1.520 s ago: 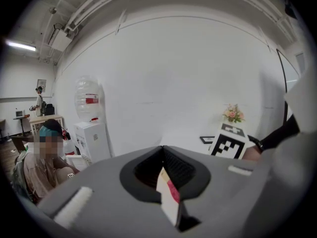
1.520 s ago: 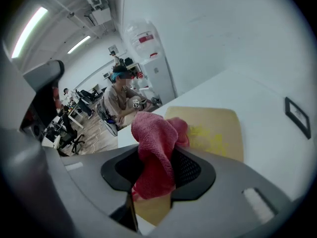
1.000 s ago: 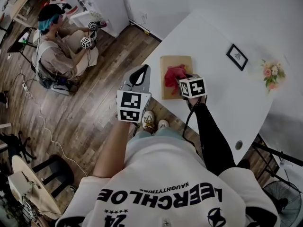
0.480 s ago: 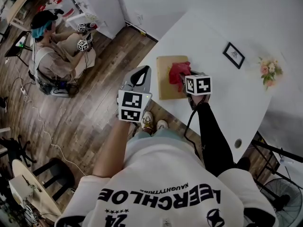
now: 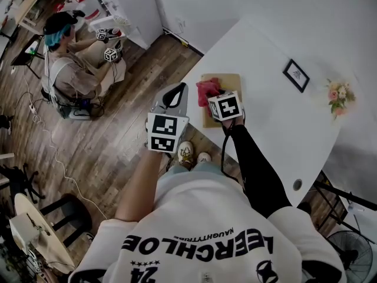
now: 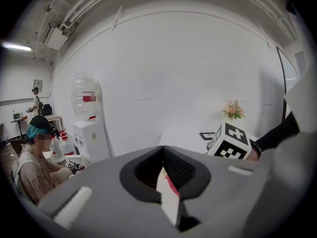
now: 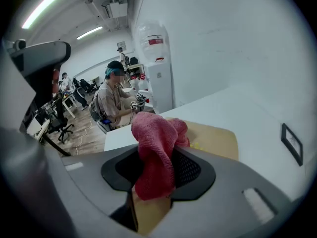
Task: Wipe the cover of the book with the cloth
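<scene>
Book: the tan book lies flat on the white counter, close to the edge nearest you and with its cover up.
Cloth: the red cloth is bunched over the book's left part, on the side towards the counter's edge. Most of the tan cover to its right is bare.
Right tool: your right tool is clamped on the cloth. In the right gripper view the red fabric fills the gap between the jaws and spills forward over the cover. Its marker cube sits above the book's near end.
Left tool: your left tool has its jaws together at the tips, with nothing between them. You hold it off the counter, above the wooden floor, just left of the right tool and apart from the book.
Counter, farther back: a small black picture frame lies well beyond the book, and a bunch of flowers is farther right.
Room: a seated person with a teal cap is on the floor to your left, holding marker-cube grippers of their own. A white water dispenser stands against the wall.
</scene>
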`<action>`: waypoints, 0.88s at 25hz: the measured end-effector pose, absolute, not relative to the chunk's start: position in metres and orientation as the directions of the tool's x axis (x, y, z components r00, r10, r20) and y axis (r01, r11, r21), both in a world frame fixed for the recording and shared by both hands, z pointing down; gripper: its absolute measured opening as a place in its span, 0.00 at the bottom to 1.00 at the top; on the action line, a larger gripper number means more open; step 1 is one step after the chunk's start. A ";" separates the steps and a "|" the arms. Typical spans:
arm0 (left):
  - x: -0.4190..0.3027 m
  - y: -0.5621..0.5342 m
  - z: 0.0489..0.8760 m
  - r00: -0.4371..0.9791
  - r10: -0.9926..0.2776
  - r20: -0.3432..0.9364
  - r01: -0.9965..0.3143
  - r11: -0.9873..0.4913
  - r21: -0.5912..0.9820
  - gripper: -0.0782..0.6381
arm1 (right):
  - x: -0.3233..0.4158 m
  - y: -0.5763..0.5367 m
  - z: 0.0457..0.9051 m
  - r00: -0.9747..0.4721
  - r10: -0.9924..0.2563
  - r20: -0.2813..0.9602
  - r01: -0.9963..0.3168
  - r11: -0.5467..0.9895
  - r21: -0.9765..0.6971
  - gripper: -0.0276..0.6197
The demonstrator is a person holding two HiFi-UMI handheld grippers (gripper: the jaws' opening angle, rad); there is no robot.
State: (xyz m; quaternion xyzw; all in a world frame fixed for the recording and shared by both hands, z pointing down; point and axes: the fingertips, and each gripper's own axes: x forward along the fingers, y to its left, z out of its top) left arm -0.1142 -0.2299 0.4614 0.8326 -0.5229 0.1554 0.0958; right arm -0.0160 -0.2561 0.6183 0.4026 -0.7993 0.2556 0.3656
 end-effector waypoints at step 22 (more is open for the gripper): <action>-0.081 -0.240 0.460 0.466 -0.811 0.353 -0.867 -0.498 0.000 0.19 | 0.104 -0.250 0.622 -0.318 -0.531 0.786 -0.928 0.343 -0.144 0.27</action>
